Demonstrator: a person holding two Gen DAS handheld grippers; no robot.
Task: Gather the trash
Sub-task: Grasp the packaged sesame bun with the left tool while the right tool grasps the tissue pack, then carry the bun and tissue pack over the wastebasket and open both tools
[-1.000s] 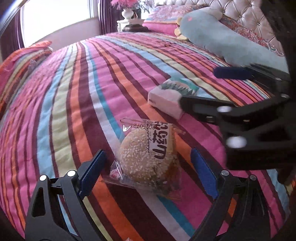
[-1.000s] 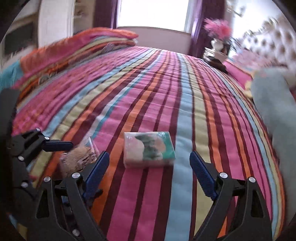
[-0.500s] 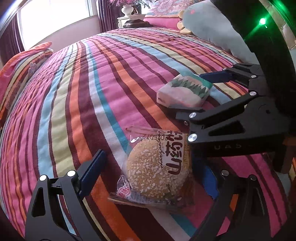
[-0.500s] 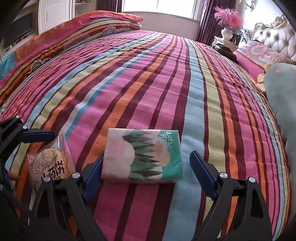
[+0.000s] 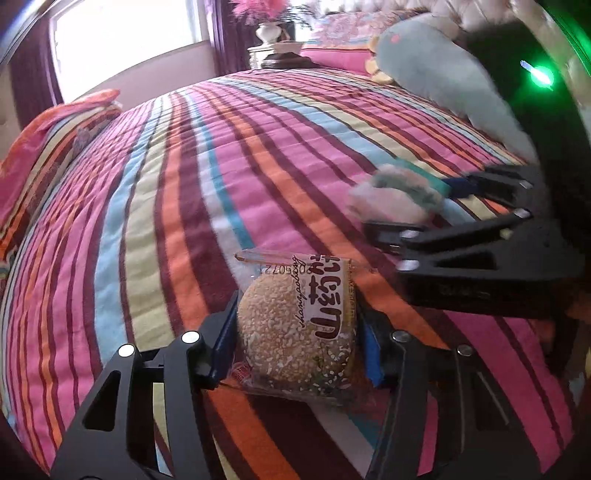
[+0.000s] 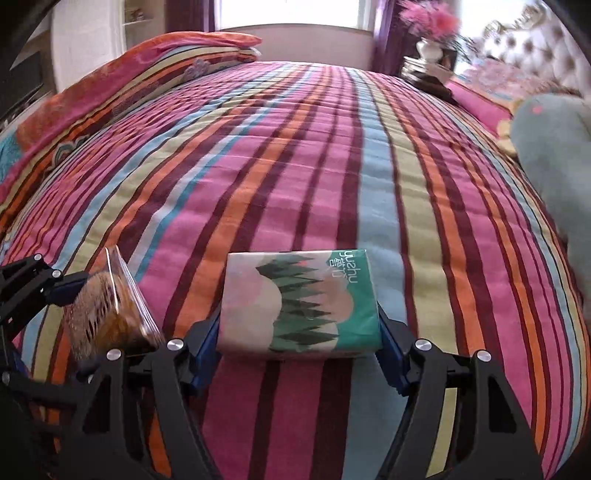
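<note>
Between left gripper (image 5: 297, 343) jaws: wrapped sesame bun (image 5: 295, 332), jaws closing, pads touching wrapper sides. Between right gripper (image 6: 300, 341) jaws: tissue pack (image 6: 301, 304), jaws closing, pads at its edges. Both on bed (image 6: 295, 166). Squeeze gently, lift straight up.

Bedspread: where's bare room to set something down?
Free: striped bedspread beyond the tissue pack, between folded quilt and grey plush. Crowded: near edge, where left gripper closes on wrapped bun beside right gripper.

Striped bedspread (image 6: 295, 166), grey-blue plush (image 6: 550, 147), perhaps a vase (image 5: 269, 31).
</note>
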